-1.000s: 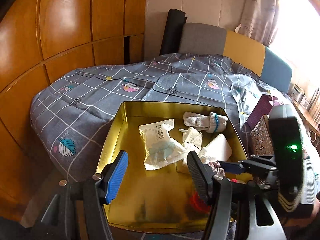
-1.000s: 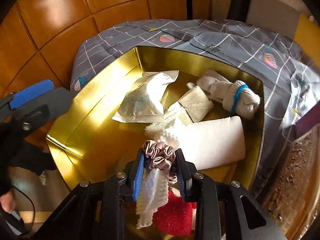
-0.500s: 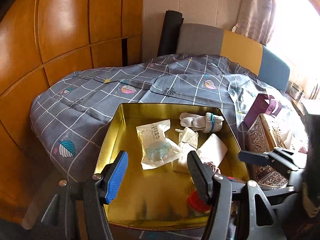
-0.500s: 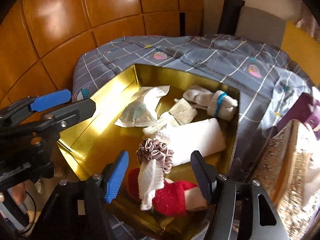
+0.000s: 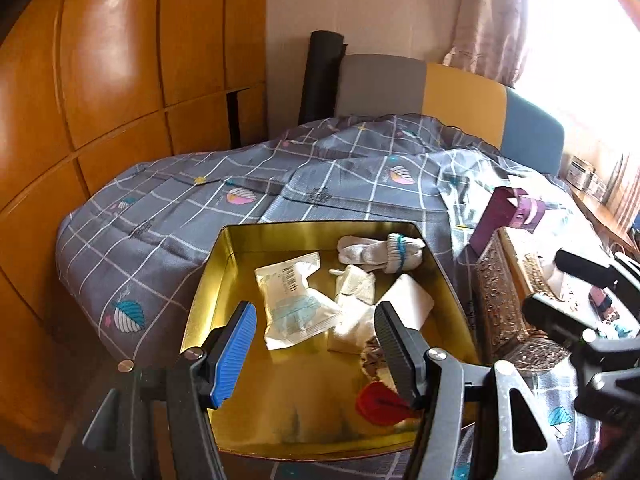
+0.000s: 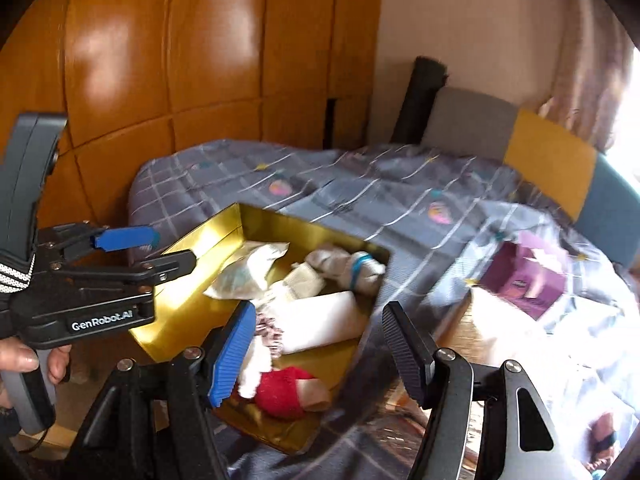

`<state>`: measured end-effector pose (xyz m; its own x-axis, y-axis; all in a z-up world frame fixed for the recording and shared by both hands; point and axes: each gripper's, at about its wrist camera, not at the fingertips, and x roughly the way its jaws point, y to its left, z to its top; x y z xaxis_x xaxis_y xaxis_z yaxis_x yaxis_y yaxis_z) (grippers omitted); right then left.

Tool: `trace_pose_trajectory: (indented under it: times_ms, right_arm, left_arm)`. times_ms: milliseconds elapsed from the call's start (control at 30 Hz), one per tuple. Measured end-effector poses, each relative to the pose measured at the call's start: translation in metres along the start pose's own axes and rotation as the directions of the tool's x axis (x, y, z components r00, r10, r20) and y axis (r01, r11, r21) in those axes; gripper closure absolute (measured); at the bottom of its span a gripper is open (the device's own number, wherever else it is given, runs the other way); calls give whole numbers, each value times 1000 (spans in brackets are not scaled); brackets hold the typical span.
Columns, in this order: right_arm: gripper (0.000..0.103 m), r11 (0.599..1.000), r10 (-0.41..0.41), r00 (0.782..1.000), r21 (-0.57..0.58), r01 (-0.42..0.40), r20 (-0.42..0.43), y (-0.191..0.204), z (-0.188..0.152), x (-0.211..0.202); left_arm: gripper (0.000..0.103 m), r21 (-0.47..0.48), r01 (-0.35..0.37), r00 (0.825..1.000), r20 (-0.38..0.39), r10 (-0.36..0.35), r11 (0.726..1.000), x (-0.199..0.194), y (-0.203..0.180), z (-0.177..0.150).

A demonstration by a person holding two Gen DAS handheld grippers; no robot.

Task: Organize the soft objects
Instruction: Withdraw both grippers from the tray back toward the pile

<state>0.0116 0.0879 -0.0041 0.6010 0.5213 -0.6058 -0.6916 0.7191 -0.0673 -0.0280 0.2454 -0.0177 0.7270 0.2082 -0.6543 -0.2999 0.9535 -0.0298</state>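
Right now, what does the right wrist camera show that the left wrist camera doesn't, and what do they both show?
Only the right wrist view shows the person's hand gripping the left gripper's handle, and the whole red sock. Only the left wrist view shows the printed label on the plastic packet. Both show the gold tin, the white rolled socks, the purple box, the grey quilt, and open, empty grippers: left, right.

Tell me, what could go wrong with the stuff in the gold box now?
1. The red sock and mauve scrunchie lie heaped at the gold box's near edge; a bump might tip them out.
2. The box sits on a soft, rumpled quilt, so pressing on it could tilt it.
3. The open right gripper is swinging toward the purple carton and may knock it.
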Motion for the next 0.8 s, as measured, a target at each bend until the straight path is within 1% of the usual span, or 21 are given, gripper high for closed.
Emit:
trace_pose_trajectory:
  times_ms: [67, 100, 200, 300, 367, 467, 533, 633, 667, 700, 800]
  right_arm:
    - [27, 999, -27, 1000, 19, 27, 13, -13, -1, -10]
    - [25, 999, -46, 999, 28, 45, 24, -20, -2, -15]
    - [23, 993, -102, 994, 61, 100, 43, -44, -7, -32]
    - [20, 980, -172, 984, 112, 166, 49, -75, -14, -49]
    - [19, 966, -219, 975, 148, 212, 39, -97, -20, -58]
    - [18, 935, -292, 956, 214, 284, 10, -135, -34, -72]
    - [18, 906, -347, 938, 253, 339, -16, -160, -45, -80]
    - [18, 848, -429, 901, 318, 425, -60, -202, -63, -95]
    - [18, 826, -457, 886, 334, 454, -73, -215, -70, -100]
    - [18, 799, -490, 867, 351, 488, -89, -229, -76, -106]
    - [17, 709, -573, 809, 415, 570, -133, -271, -98, -122]
  left_arm:
    - [41, 15, 8, 1000, 7, -8, 1000, -2, -6, 2]
    - [41, 22, 13, 1000, 9, -13, 1000, -3, -9, 3]
    - [41, 46, 24, 1000, 11, -25, 999, -5, -17, 6]
    - [41, 66, 36, 999, 13, -36, 997, -6, -26, 8]
    - [41, 83, 45, 999, 17, -46, 996, -8, -34, 9]
    - [41, 112, 52, 998, 23, -55, 992, -10, -45, 11]
    - [41, 132, 63, 997, 26, -67, 989, -13, -52, 12]
    - [41, 168, 74, 996, 38, -81, 983, -17, -66, 14]
    - [41, 178, 79, 995, 38, -87, 981, -17, -71, 15]
    - [41, 188, 85, 995, 38, -94, 978, -17, -76, 16]
    - [41, 220, 104, 993, 37, -115, 970, -18, -93, 19]
